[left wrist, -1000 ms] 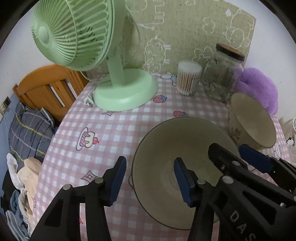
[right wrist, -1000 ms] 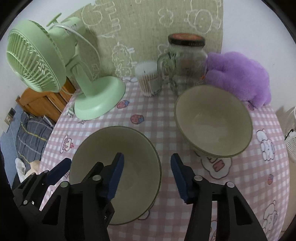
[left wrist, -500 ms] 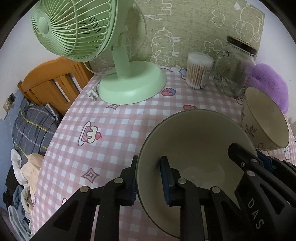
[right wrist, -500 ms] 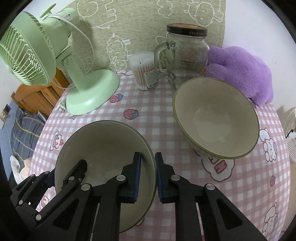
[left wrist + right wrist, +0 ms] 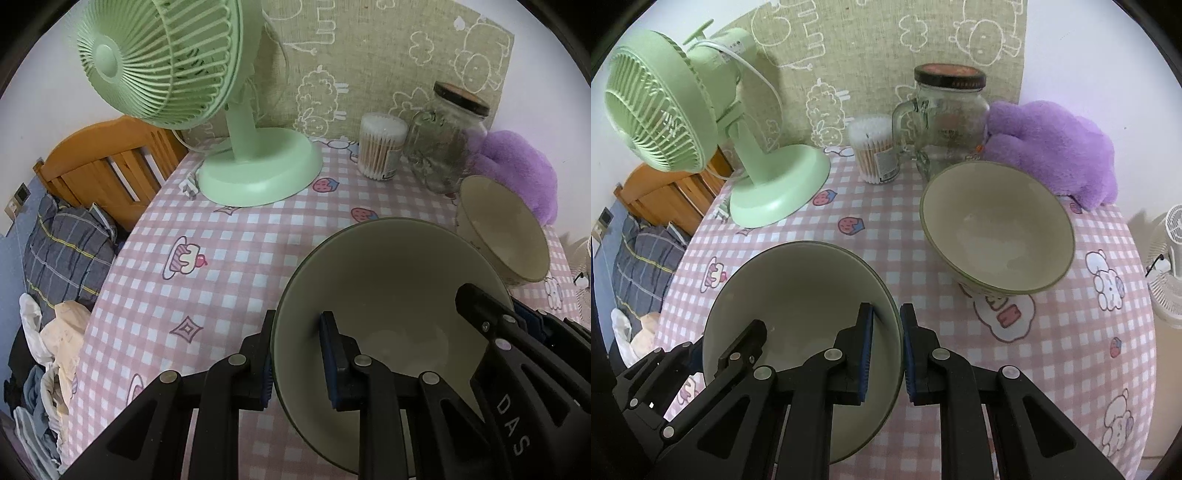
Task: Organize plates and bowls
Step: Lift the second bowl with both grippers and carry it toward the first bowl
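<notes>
— Where the checked tablecloth (image 5: 1071, 362) covers the table, what stands on it, biggest first?

— I note the green fan (image 5: 701, 122) at the back left, then two olive-rimmed bowls. The near bowl (image 5: 798, 295) sits at the front left; the far bowl (image 5: 997, 229) stands apart from it, in front of the purple plush (image 5: 1052, 147). Behind are a lidded glass jar (image 5: 945, 114) and a tub of cotton swabs (image 5: 873, 147).

— And your grippers?

— Both clamp the near bowl. My left gripper (image 5: 297, 365) pinches its left rim, my right gripper (image 5: 886, 354) its right rim — one pad inside the wall, one outside.
</notes>
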Available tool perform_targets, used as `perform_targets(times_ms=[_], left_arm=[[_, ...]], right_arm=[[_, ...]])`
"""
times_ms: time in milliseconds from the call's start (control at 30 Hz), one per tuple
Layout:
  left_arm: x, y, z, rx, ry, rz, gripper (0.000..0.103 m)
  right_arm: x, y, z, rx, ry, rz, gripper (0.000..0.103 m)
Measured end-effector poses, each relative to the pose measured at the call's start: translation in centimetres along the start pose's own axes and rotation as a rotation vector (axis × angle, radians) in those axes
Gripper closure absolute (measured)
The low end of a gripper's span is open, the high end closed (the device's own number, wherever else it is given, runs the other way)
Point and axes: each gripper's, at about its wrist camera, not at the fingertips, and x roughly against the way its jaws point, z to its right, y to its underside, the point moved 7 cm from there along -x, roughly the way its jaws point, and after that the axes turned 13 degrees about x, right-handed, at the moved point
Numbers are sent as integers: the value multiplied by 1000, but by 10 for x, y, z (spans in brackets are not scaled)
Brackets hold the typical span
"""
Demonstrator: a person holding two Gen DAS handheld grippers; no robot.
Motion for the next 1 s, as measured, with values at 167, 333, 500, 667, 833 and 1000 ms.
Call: perform_targets(times_ms=[167,333,500,667,833,1000], left_arm=[[22,0,-1,-1,14,21,83],[48,2,-4,-6,33,41,83],[74,10,-7,-11,72,45,83],[97,22,-12,-29,102,53,83],[120,38,-22,-59,121,62,83],[142,55,-29,-83,141,71,83]], right_arm=[[23,2,-2,-5,4,22,85],[51,5,-5,-13,13,43,85],[81,14,-6,-26,27,62,85],[112,30,-14,-38,57,74,85],[135,47,-23,-49,80,79,85],[160,66,-32,-61,98,85,85]])
